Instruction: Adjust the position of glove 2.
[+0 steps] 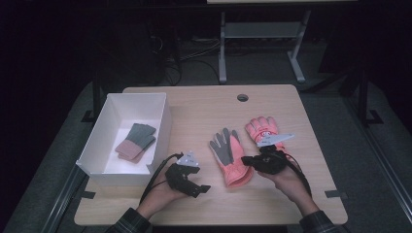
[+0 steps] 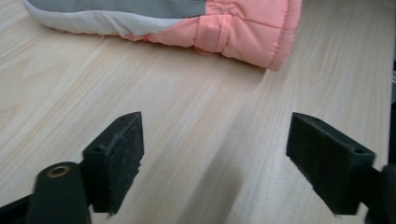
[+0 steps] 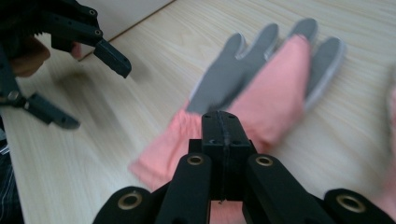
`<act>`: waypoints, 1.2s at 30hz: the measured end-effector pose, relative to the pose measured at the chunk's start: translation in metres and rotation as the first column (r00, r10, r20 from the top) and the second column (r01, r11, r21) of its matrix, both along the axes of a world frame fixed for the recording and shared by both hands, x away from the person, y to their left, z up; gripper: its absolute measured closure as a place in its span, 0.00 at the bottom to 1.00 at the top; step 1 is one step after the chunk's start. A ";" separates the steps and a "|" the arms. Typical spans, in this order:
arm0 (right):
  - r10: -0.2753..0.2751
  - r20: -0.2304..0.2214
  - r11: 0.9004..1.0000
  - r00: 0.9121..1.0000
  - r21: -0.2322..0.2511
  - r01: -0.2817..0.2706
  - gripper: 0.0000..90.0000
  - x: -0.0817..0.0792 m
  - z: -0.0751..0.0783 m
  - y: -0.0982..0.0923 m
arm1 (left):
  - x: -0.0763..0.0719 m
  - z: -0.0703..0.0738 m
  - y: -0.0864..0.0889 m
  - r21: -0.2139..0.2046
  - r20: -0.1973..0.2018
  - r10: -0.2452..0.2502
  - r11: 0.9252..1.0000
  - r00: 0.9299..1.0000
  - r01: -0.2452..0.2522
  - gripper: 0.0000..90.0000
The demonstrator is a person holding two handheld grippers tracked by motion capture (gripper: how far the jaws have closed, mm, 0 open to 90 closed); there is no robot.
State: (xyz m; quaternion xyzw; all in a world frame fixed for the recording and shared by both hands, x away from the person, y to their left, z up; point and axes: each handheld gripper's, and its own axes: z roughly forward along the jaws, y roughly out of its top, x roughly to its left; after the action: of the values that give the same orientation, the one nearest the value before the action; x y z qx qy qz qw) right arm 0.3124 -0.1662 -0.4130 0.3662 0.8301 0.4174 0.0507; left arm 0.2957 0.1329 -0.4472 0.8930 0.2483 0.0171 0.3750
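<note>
A white box [image 1: 160, 112] is sitting at the left edge of the surface [image 1: 194, 109], holding a pair of folded grey and dusty-pink gloves [image 1: 135, 142] on its floor.

Just right of the box, close to the near edge, the left hand-held gripper [image 1: 203, 188] is hovering over bare wood with its jaws spread wide and nothing between them. In the left gripper view, the two black pads [image 2: 122, 158] are standing far apart above the wood grain, and the cuff of a coral glove [image 2: 224, 32] is lying ahead of them.

That coral glove [image 1: 229, 158] is lying flat near the middle of the surface, grey palm up, fingers pointing toward the far edge and cuff toward the near edge.

The right hand-held gripper [image 1: 246, 159] is sitting at the glove's right side, its tip over the glove's edge near the cuff. In the right gripper view its jaws are pressed fully together with nothing visibly caught between them, the glove [image 3: 261, 93] lying just beyond.

A second coral glove [image 1: 263, 128] is lying behind the right hand-held gripper, toward the right edge, fingers pointing to the far edge, partly hidden by the gripper's grey plate.
</note>
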 end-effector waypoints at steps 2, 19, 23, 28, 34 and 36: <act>0.013 -0.018 1.000 1.000 -0.003 -0.013 1.00 0.006 -0.001 0.012 | 0.001 0.000 -0.001 0.001 0.004 -0.008 1.000 1.000 0.008 0.20; 0.044 -0.069 0.991 0.997 -0.123 -0.052 1.00 0.013 -0.019 0.042 | 0.003 -0.003 -0.002 0.009 -0.010 -0.007 1.000 1.000 0.007 0.19; 0.050 -0.070 0.991 0.996 -0.121 -0.059 1.00 0.002 -0.019 0.026 | 0.002 -0.002 -0.003 0.018 -0.005 -0.011 1.000 1.000 0.011 0.19; 0.057 -0.080 0.991 0.995 -0.117 -0.066 1.00 -0.005 -0.019 0.002 | 0.002 -0.002 -0.003 0.018 -0.010 -0.007 1.000 1.000 0.007 0.19; 0.055 -0.099 0.992 0.994 -0.109 -0.065 1.00 -0.014 -0.020 -0.015 | 0.002 -0.002 -0.002 0.020 -0.013 -0.008 1.000 1.000 0.009 0.19; 0.056 -0.104 0.992 0.993 -0.110 -0.067 1.00 -0.016 -0.021 -0.018 | 0.001 -0.002 -0.003 0.016 -0.015 -0.009 1.000 1.000 0.009 0.19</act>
State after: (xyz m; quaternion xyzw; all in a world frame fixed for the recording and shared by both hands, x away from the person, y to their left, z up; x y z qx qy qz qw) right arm 0.2961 -0.1842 -0.4335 0.3575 0.8648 0.3523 0.0167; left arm 0.2971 0.1302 -0.4493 0.8972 0.2468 0.0108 0.3662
